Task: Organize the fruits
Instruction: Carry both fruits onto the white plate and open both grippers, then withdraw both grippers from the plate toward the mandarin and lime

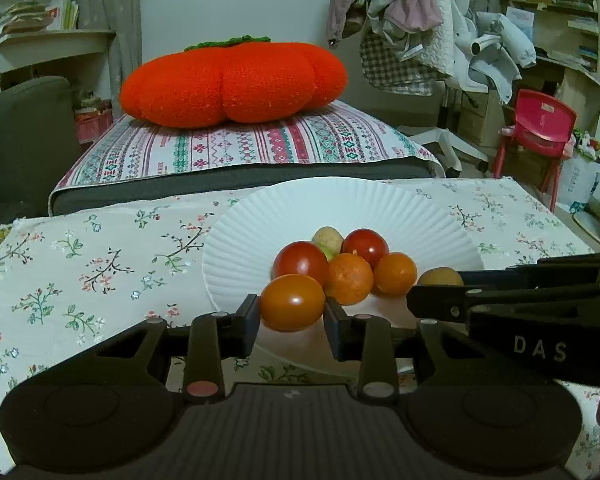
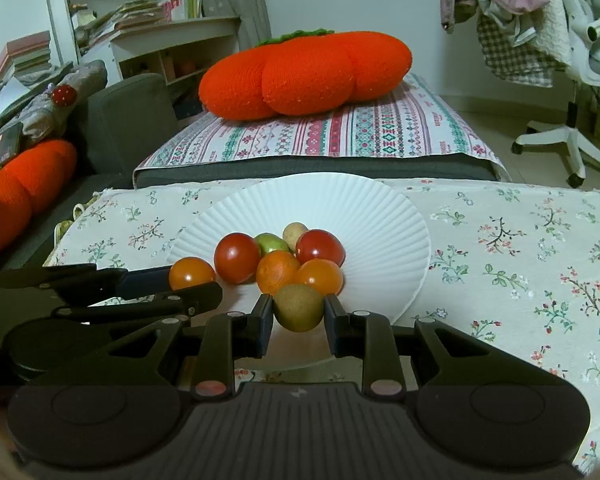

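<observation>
Right now my left gripper (image 1: 291, 312) pinches orange tomato (image 1: 292, 302) over near rim of white plate (image 1: 340, 204). My right gripper (image 2: 298, 314) clamps brownish-green fruit (image 2: 299, 307) at same rim, just beside it. Heap on plate: two red tomatoes (image 2: 237, 257), orange fruit (image 2: 278, 271), second orange tomato (image 2: 319, 276), green fruit (image 2: 272, 243), pale one behind. Floral cloth (image 2: 520, 248) beneath.

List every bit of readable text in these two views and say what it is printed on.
"D A S": white letters on the black body of the right gripper, seen in the left wrist view.
Books and papers on the shelves: print too small and blurred to read.
The white plate, floral tablecloth and fruit carry no text.
</observation>
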The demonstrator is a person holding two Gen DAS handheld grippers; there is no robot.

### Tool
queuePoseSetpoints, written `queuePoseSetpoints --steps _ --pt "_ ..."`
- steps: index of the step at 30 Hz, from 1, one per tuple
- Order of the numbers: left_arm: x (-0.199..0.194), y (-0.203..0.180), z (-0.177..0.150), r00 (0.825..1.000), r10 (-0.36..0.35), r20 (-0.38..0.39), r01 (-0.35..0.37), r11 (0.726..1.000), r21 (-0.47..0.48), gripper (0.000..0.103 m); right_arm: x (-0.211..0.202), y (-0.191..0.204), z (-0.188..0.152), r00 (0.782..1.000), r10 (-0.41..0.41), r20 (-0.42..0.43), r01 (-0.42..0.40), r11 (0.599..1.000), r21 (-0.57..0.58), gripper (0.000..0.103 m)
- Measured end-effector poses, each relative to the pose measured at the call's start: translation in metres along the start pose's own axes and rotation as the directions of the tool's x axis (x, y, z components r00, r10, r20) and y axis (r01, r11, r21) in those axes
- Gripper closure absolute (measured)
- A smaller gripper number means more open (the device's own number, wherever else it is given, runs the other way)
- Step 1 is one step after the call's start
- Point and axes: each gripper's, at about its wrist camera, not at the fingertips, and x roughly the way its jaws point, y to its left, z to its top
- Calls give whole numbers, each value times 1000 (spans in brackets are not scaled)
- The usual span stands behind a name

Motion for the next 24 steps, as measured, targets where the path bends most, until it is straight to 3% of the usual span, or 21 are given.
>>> queuePoseSetpoints --steps 4,8,14,24 --pt "1 0 0 1000 -3 -1 3 1000 -4 87 1 -4 1 1000 -10 3 10 1000 24 76" --pt "-2 2 2 1000 -12 1 12 1000 -26 77 -2 -8 3 1000 -3 14 3 999 54 76" --pt "-10 14 6 1000 -6 8 7 997 -80 75 -10 -20 8 999 -13 50 7 992 127 73" --pt "-17 34 9 999 27 -20 -30 985 -170 72 -13 -23 8 998 -31 59 22 988 153 66"
